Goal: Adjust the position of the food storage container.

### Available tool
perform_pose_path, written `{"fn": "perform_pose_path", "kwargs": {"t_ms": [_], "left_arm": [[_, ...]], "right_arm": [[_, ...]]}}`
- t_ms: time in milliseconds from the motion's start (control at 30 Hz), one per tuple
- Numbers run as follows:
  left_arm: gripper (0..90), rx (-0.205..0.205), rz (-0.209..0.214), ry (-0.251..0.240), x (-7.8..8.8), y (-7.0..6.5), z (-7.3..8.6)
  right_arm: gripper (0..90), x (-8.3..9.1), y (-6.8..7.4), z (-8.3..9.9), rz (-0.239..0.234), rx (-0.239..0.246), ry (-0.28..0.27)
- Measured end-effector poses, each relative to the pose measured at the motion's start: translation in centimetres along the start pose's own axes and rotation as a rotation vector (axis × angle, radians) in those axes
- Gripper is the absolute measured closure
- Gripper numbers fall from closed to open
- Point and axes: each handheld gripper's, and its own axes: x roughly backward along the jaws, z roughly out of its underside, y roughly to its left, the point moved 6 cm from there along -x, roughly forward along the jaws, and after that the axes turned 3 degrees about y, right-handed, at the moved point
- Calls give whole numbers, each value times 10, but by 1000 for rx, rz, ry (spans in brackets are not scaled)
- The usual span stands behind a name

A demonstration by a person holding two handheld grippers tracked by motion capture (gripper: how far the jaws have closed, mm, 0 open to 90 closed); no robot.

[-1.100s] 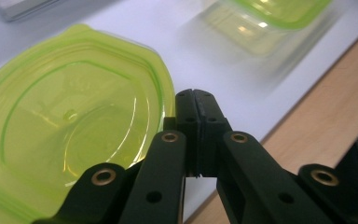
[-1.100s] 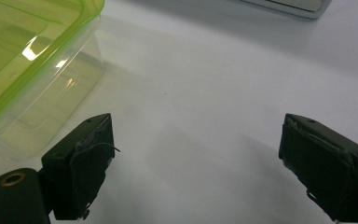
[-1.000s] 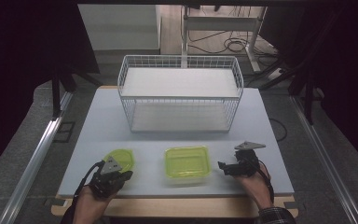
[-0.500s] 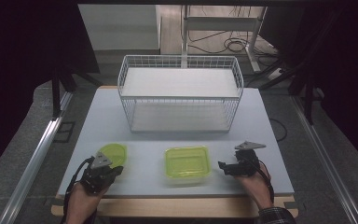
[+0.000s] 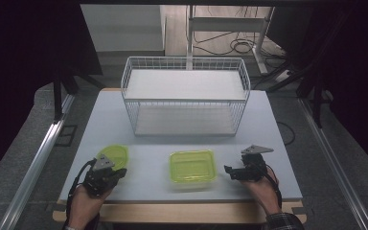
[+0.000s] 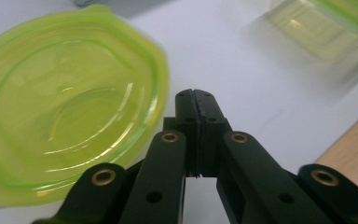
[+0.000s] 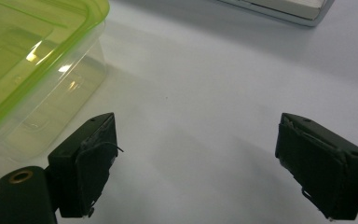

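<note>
On the table (image 5: 139, 143), two green-lidded containers: one round container (image 5: 113, 155) beside the left gripper (image 5: 120, 173), fingers pressed together; one rectangular container (image 5: 192, 166) near the right gripper (image 5: 227, 171), fingers spread, empty.

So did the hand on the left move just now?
Yes. The left gripper slid left and toward the table's near edge, uncovering the round green lid. The wire basket stayed put.

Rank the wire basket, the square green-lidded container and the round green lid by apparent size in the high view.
1. wire basket, by far the largest.
2. square green-lidded container.
3. round green lid, smallest, partly covered by the left gripper.
</note>
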Motion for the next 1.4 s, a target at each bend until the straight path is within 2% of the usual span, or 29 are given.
{"fn": "perform_pose_path", "kwargs": {"t_ms": [233,400,467,600,700,833,867,1000,1133,1267,1400], "left_arm": [[899,-87,56,-6,-11,-28,-12],[899,-123,91,-10,-23,-41,-21],[899,-127,102,-16,-28,-43,-26],[899,-144,125,-15,-41,-48,-35],[900,-161,134,-9,-51,-53,-42],[899,-182,136,-1,-62,-57,-49],[900,-186,132,1,-64,-57,-50],[900,-183,133,19,-73,-58,-52],[900,-187,143,51,-82,-63,-48],[899,-212,152,86,-88,-72,-43],[899,-232,165,95,-89,-80,-40]], "right_arm": [[142,3,0,-3,0,-12,-20],[212,9,3,-7,-5,-17,-46],[277,11,5,-8,2,-1,-46],[466,14,11,-10,-11,32,-38],[612,18,15,-12,-36,48,-38],[771,20,20,-14,-60,77,-33],[840,21,23,-17,-61,85,-44],[883,22,29,-21,-86,94,-60],[885,16,34,-23,-108,97,-40],[884,11,38,-24,-115,105,-19],[884,6,39,-26,-121,107,-1]]}}
